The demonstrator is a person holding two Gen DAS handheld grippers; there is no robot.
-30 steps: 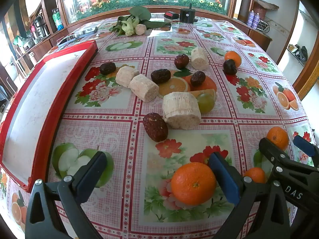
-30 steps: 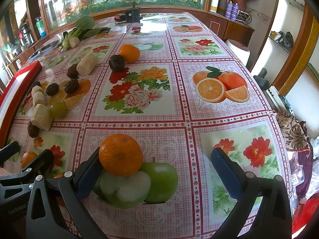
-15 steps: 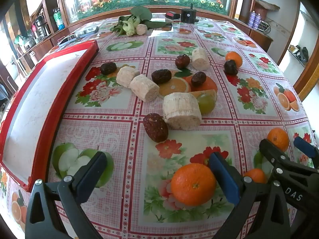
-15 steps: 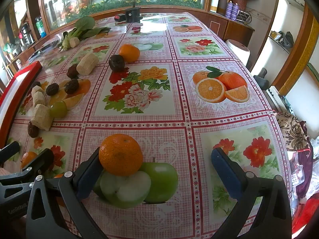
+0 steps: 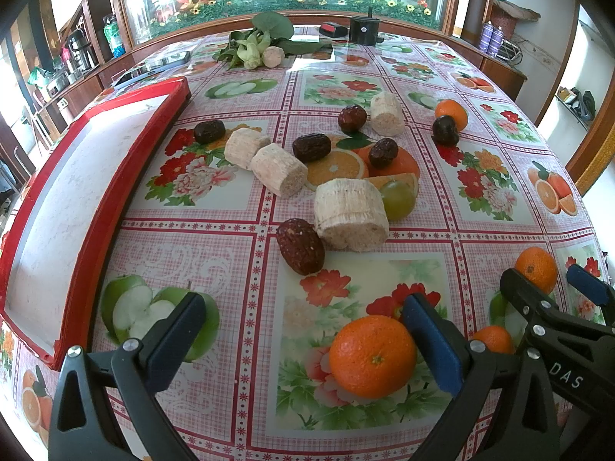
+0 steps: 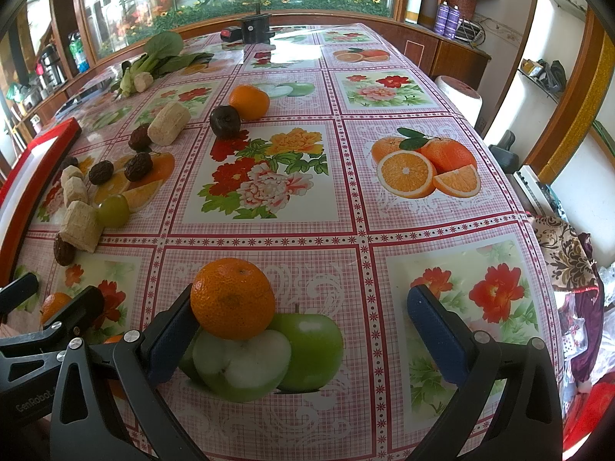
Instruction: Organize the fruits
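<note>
My left gripper (image 5: pixel 303 338) stands open low over the patterned tablecloth, with an orange (image 5: pixel 373 356) resting on the cloth against its right finger. A red-rimmed white tray (image 5: pixel 77 176) lies to the left. Ahead sit pale sugarcane chunks (image 5: pixel 350 214), dark dates (image 5: pixel 300 246) and a green grape (image 5: pixel 398 199). My right gripper (image 6: pixel 300 330) is open too, and a second orange (image 6: pixel 233 298) touches its left finger. Farther off are another orange (image 6: pixel 250 101) and a dark plum (image 6: pixel 225 120).
Leafy greens (image 5: pixel 261 44) and a black box (image 5: pixel 363 30) lie at the table's far end. Each gripper shows in the other's view: the right gripper (image 5: pixel 553 307) beside the left, with a small orange (image 5: pixel 494 340) between them. A white stool (image 6: pixel 459 96) stands past the right table edge.
</note>
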